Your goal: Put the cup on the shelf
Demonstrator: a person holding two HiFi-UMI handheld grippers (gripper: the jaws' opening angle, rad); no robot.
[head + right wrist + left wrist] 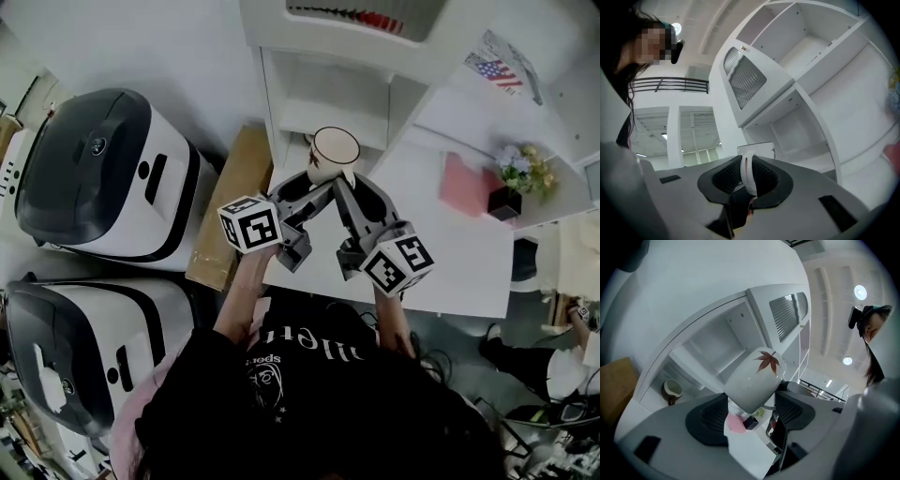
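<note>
A white cup point(334, 153) with a red maple leaf point(768, 361) is held up in front of the white shelf unit point(323, 98), mouth upward in the head view. My left gripper point(309, 181) comes in from the left, and its jaws press on the lower body of the cup point(752, 380). From the right, my right gripper point(346, 182) is shut on the cup's white handle point(747, 174), which stands edge-on between its pads. The shelf's open compartments point(801, 131) lie just beyond the cup.
A small brown-and-cream pot point(672, 389) stands in a low shelf compartment. A white desk point(450, 262) to the right carries a pink item point(464, 183) and a flower pot point(516, 178). Two large white-and-dark machines point(103, 173) and a cardboard sheet point(230, 206) are on the left.
</note>
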